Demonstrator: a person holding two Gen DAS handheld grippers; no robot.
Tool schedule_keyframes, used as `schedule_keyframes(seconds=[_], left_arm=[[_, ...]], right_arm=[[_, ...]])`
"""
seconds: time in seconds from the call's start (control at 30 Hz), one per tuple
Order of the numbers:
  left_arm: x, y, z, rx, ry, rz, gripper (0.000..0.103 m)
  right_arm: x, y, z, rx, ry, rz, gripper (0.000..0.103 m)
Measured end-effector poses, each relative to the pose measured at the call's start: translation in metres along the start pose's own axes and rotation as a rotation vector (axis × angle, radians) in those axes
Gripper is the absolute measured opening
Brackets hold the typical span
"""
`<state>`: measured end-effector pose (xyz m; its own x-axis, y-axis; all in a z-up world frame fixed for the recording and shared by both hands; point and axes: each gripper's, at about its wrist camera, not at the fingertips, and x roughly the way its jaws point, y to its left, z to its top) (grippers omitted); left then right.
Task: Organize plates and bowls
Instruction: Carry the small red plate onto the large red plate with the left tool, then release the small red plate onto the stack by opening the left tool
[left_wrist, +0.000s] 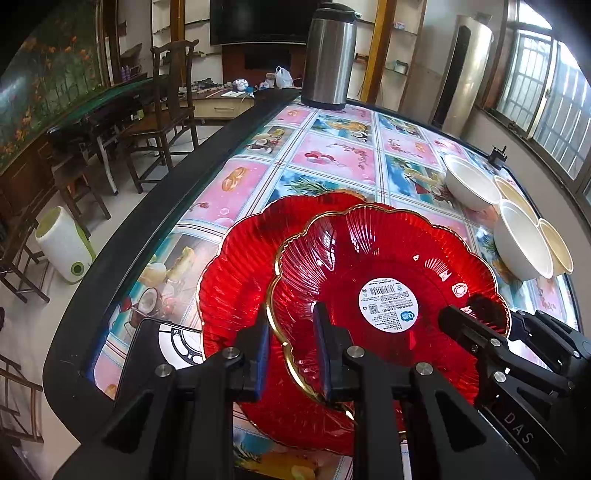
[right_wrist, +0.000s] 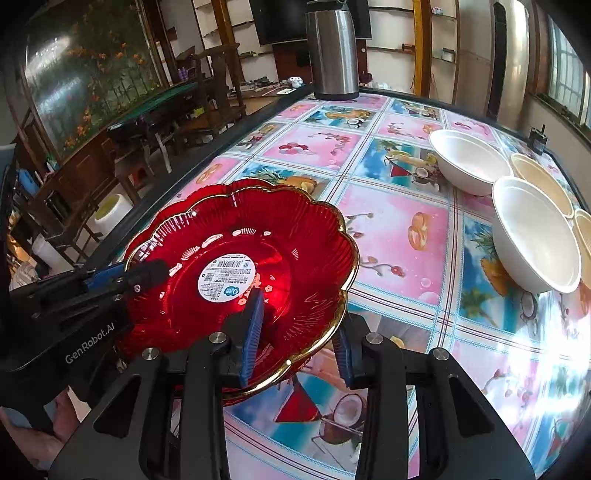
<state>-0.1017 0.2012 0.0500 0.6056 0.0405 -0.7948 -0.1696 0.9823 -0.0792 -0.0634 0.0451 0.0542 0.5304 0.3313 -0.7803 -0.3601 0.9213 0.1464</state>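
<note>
My left gripper (left_wrist: 291, 354) reaches in low from six o'clock, its jaws part-open astride the gold rim of the upper red plate (left_wrist: 388, 291), one finger inside, one outside. My right gripper (right_wrist: 299, 339) straddles the same plate's rim (right_wrist: 258, 266) likewise; I cannot tell whether either pinches. The plate sits over a second red plate (left_wrist: 236, 266) on the bench (right_wrist: 399, 236). White bowls (right_wrist: 532, 229) cluster at two o'clock, beyond them a steel flask (right_wrist: 332, 51) at twelve.

The bench (right_wrist: 391, 236) carries red plates (left_wrist: 236, 280) at 7 o'clock, white bowls (right_wrist: 469, 162) at 2, a steel flask (right_wrist: 334, 55) at 12.
</note>
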Motion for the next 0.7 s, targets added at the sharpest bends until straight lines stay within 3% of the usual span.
schedule_keyframes(seconds=[0.57,0.67,0.7], left_arm=[[0.021,0.015,-0.002,-0.032,0.054,0.060,0.022],[0.021,0.016,-0.002,-0.035,0.053,0.070,0.024],[0.022,0.015,-0.002,-0.033,0.051,0.071,0.025]], right_arm=[[0.038,0.014,0.012,-0.056,0.122,0.012,0.037],[0.041,0.014,0.014,-0.047,0.148,0.024,0.041],[0.042,0.014,0.014,-0.043,0.159,0.042,0.049]])
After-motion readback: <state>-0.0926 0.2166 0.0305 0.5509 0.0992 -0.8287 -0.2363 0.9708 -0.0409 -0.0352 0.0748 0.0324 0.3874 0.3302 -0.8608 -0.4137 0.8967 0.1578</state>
